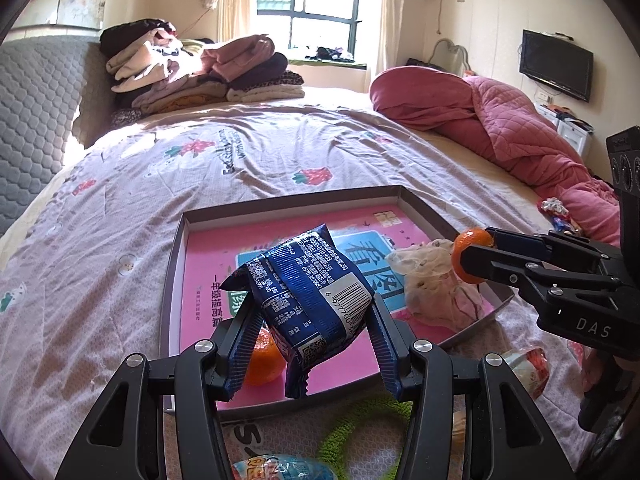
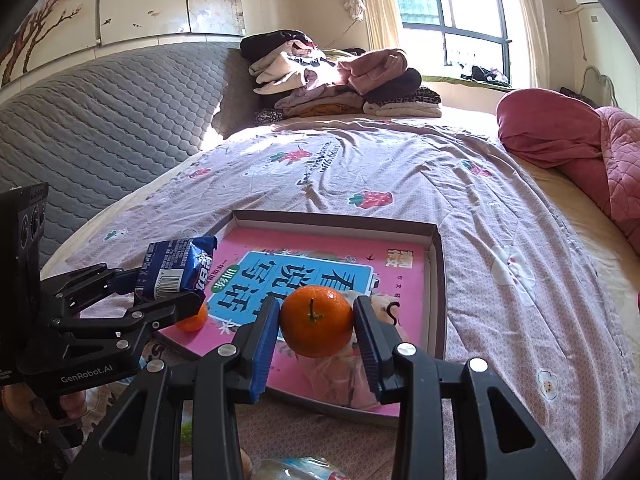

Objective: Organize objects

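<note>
My left gripper [image 1: 312, 320] is shut on a blue snack packet [image 1: 308, 292], held above the near part of a shallow box lid [image 1: 280, 200] with a pink printed bottom. A second orange [image 1: 262, 354] lies in the lid just under the packet. My right gripper [image 2: 316, 322] is shut on an orange [image 2: 316, 320] with its stem facing the camera, over the lid's near right part. A pale crumpled bag [image 1: 436, 280] lies in the lid beneath that orange. The left gripper [image 2: 168, 296] with its packet [image 2: 176, 266] shows at the left of the right wrist view.
The lid rests on a strawberry-print bedsheet [image 1: 240, 160]. Near the front edge lie a green loop [image 1: 360, 428], a wrapped snack [image 1: 280, 466] and a red-white packet [image 1: 524, 364]. A pink quilt [image 1: 500, 128] is at the right, folded clothes [image 1: 200, 68] at the back.
</note>
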A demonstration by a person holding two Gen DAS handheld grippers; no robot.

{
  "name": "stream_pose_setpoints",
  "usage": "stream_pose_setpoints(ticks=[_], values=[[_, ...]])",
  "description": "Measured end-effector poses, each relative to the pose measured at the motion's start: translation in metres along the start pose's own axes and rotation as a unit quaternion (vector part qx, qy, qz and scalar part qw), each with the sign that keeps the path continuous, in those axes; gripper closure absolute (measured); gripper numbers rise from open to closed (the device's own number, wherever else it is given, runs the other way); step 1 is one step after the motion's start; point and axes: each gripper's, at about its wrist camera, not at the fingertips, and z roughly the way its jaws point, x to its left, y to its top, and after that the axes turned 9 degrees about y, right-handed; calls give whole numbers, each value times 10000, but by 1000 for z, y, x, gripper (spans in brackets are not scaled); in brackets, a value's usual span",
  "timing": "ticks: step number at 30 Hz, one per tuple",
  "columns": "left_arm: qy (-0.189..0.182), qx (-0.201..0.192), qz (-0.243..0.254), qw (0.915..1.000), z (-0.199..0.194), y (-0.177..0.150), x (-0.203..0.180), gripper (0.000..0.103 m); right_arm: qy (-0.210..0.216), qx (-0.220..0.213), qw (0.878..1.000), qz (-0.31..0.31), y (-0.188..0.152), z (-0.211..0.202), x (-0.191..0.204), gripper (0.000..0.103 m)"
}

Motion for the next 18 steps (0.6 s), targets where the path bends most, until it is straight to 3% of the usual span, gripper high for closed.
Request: stream_pose_setpoints(ticks=[18], values=[[183,363,52,9992,28,-5,-9,49,-235,431,9987,137,-13,24,-24,64]])
